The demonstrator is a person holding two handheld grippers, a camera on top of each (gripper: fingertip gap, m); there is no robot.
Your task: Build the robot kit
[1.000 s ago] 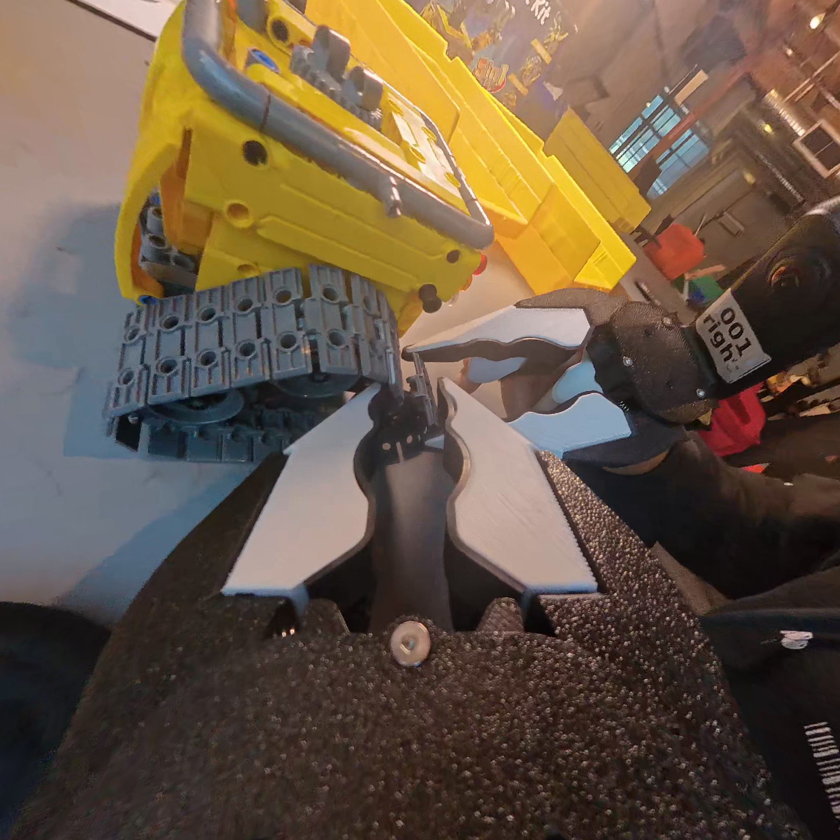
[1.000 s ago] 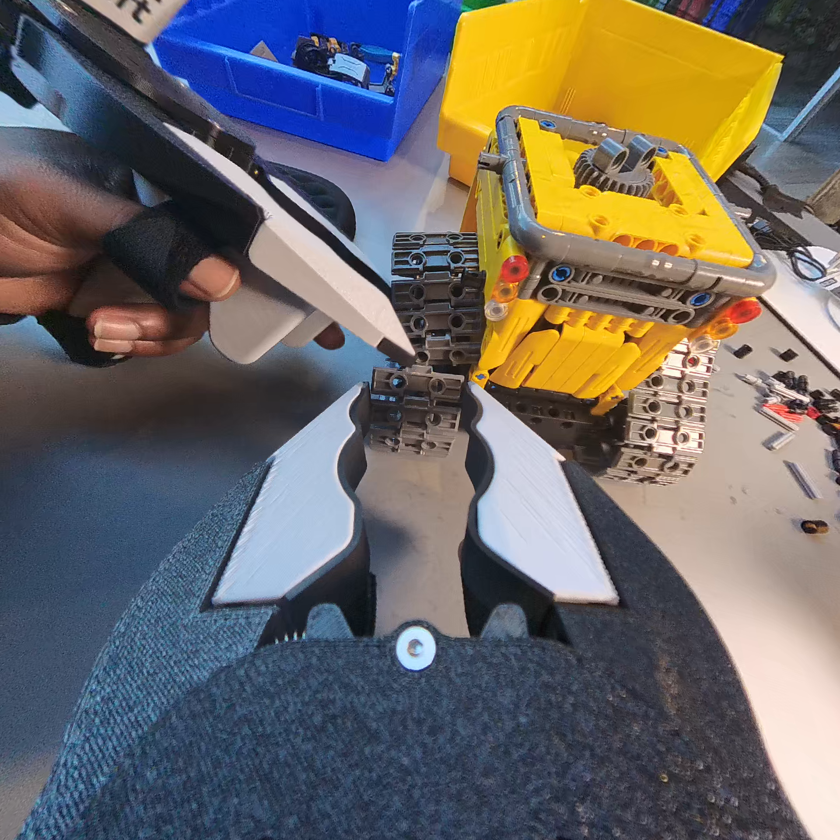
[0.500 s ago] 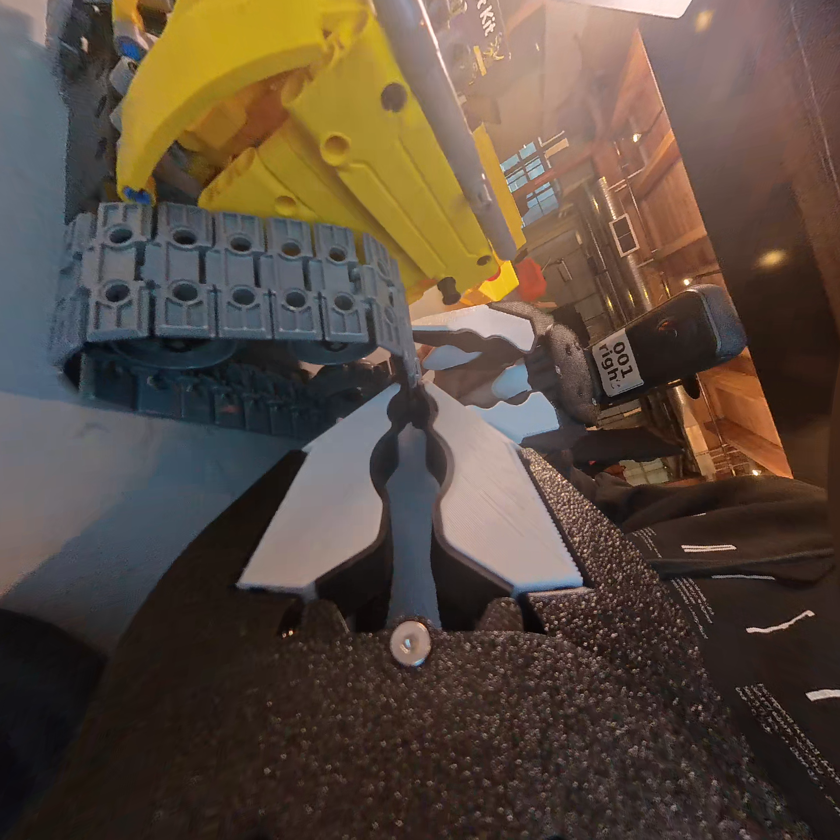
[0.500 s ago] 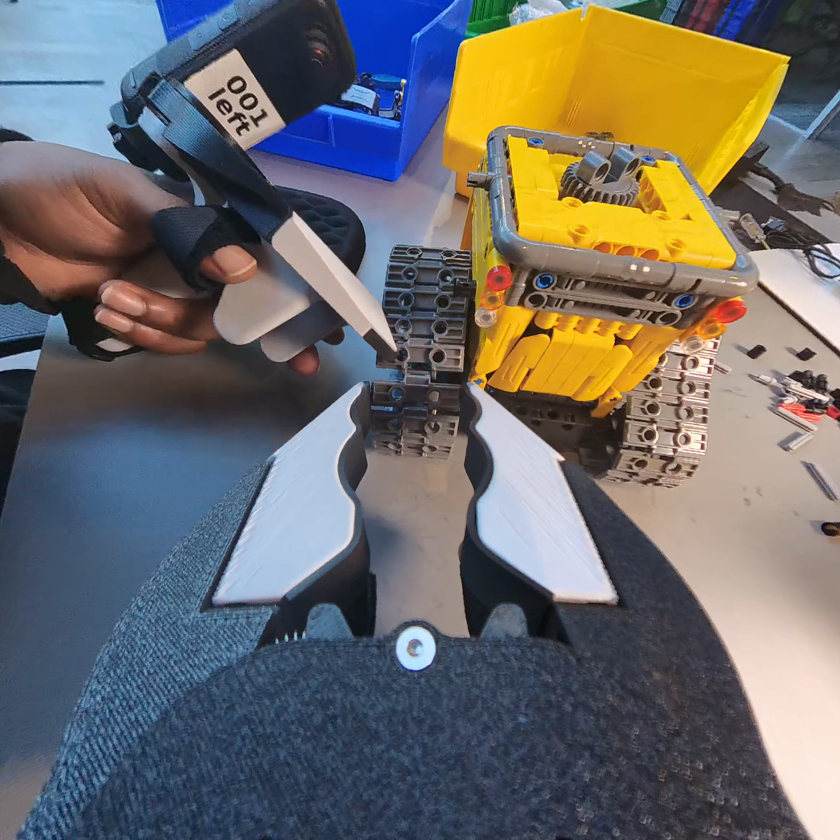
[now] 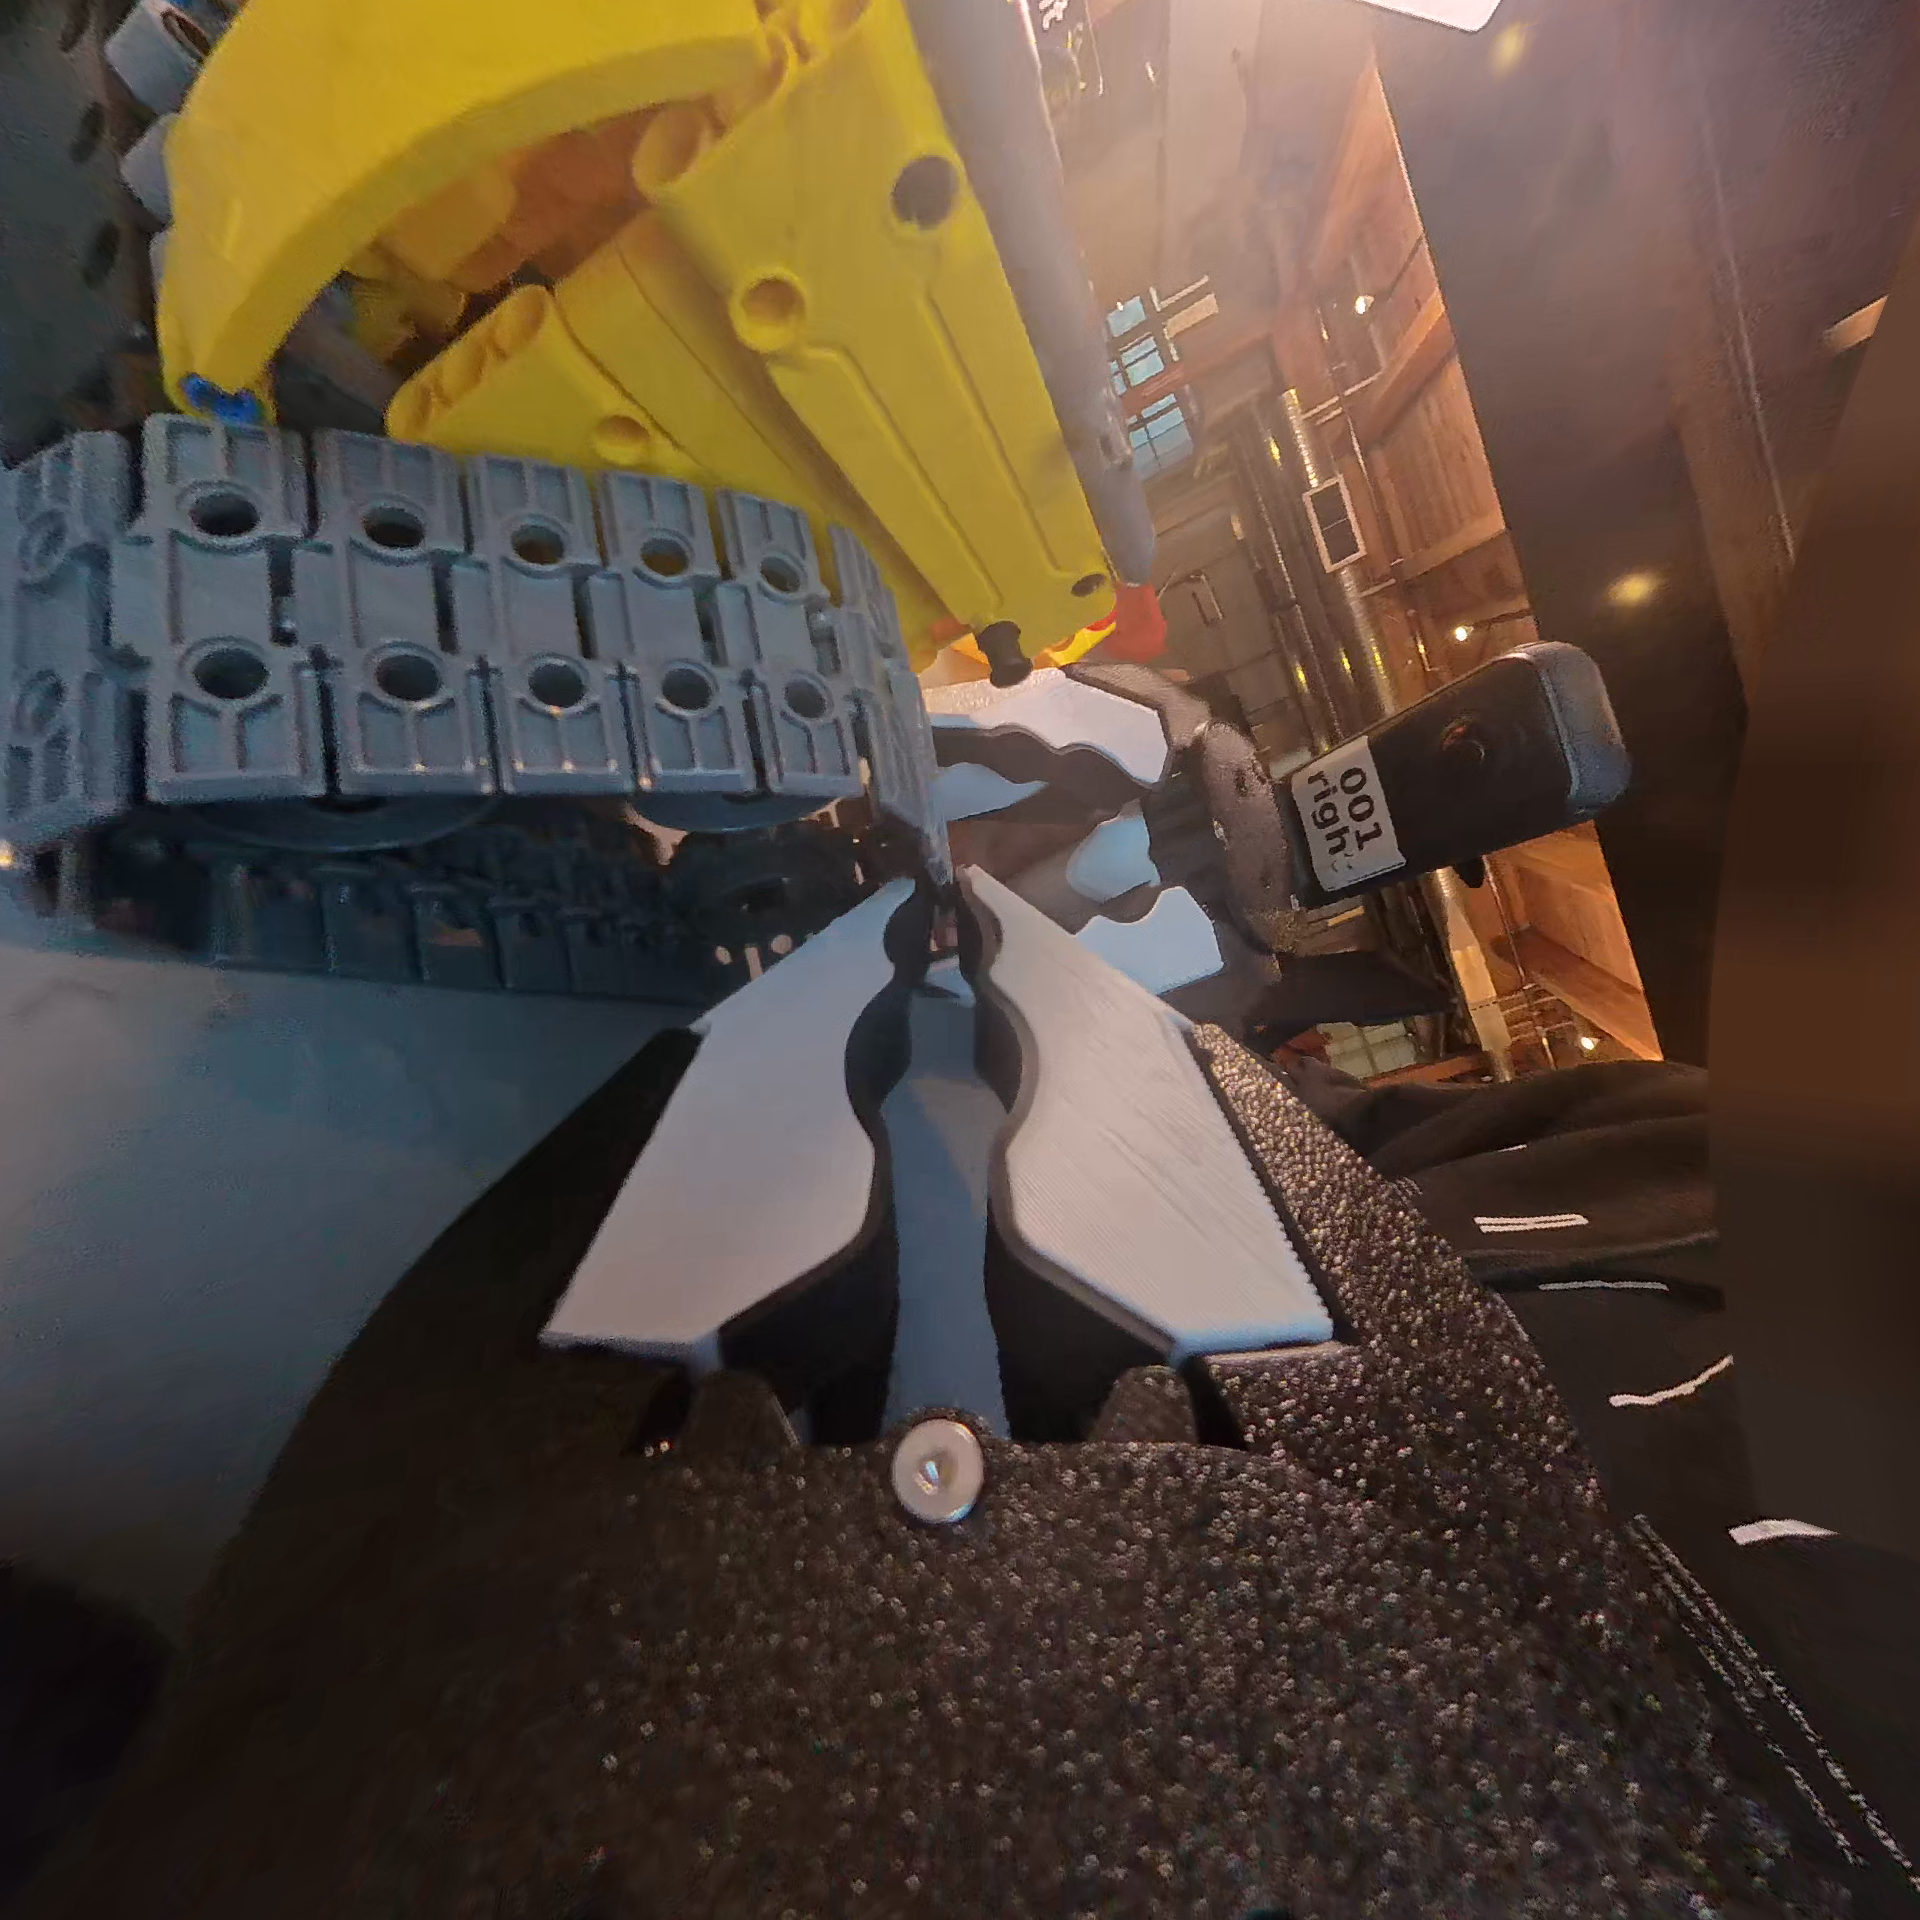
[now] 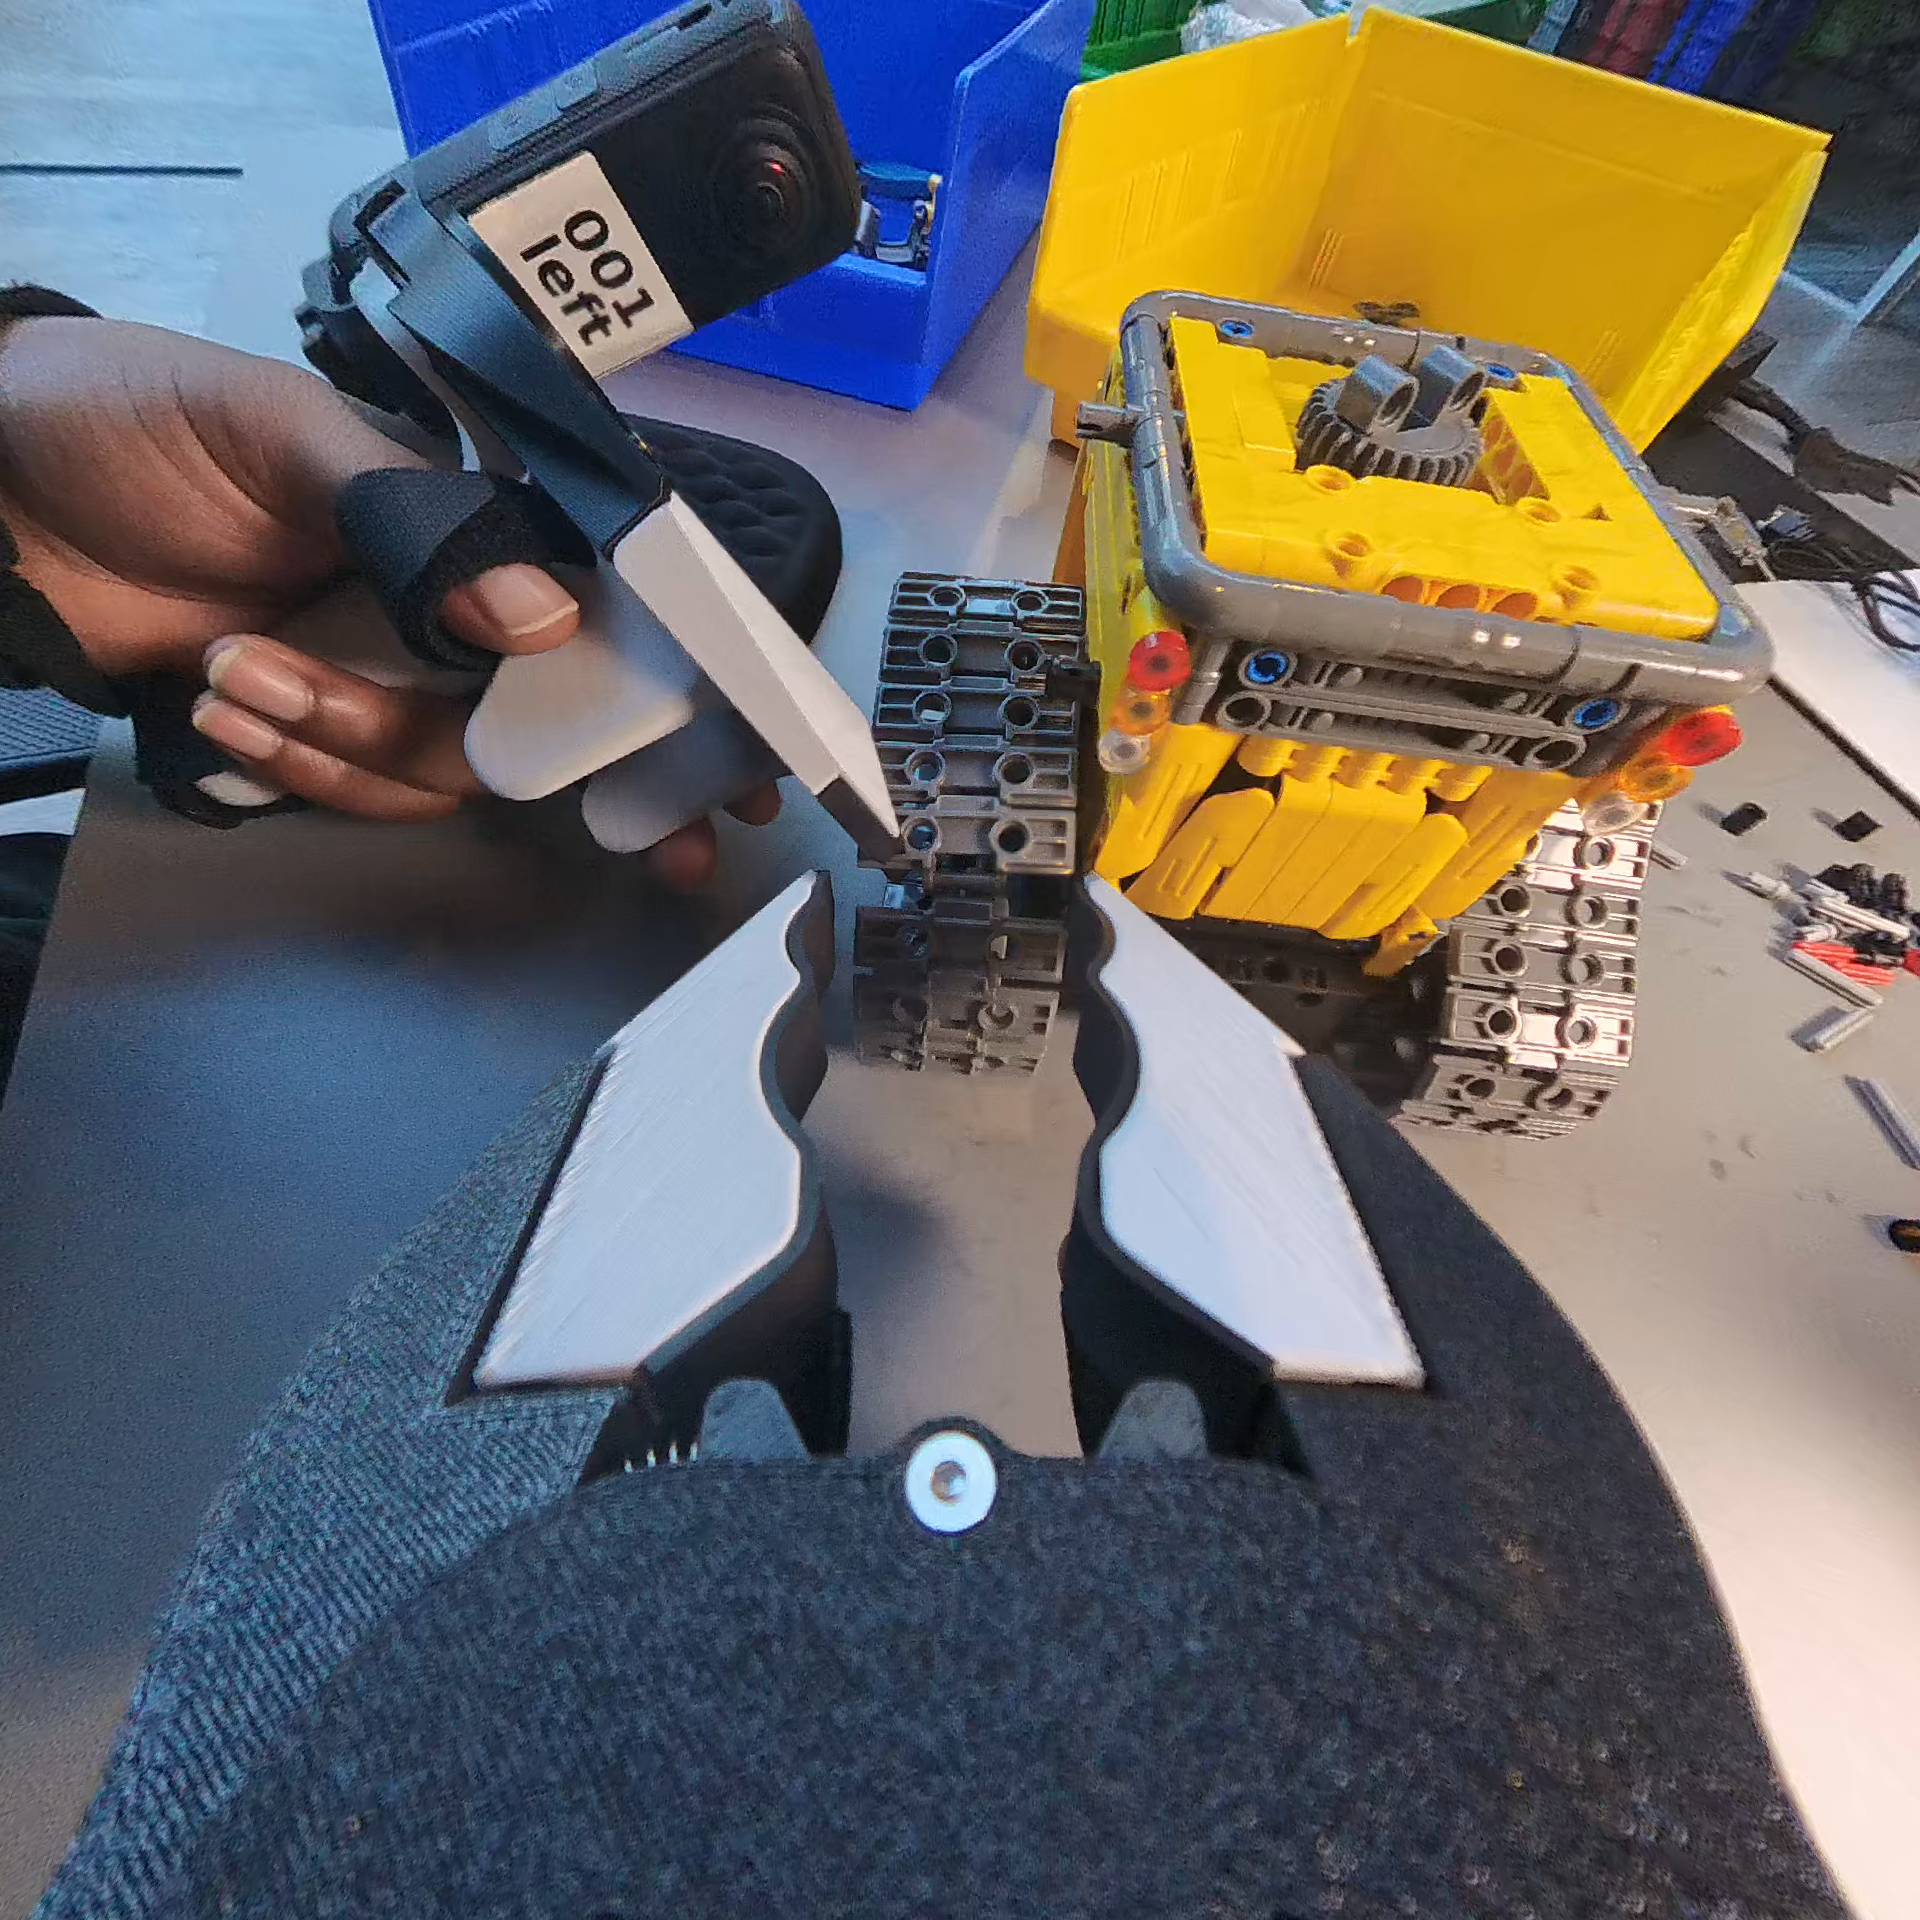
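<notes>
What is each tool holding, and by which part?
The left tool pinches a link edge at the end of the grey track. The right tool is open, holding nothing.

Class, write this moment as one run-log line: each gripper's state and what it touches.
left gripper: shut on grey track link | right gripper: open, straddling track front | yellow brick vehicle: on grey table

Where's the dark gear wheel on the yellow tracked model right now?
In the right wrist view, the gear wheel sits on top of the yellow tracked model, inside its grey tube frame, just in front of the yellow bin.
</notes>
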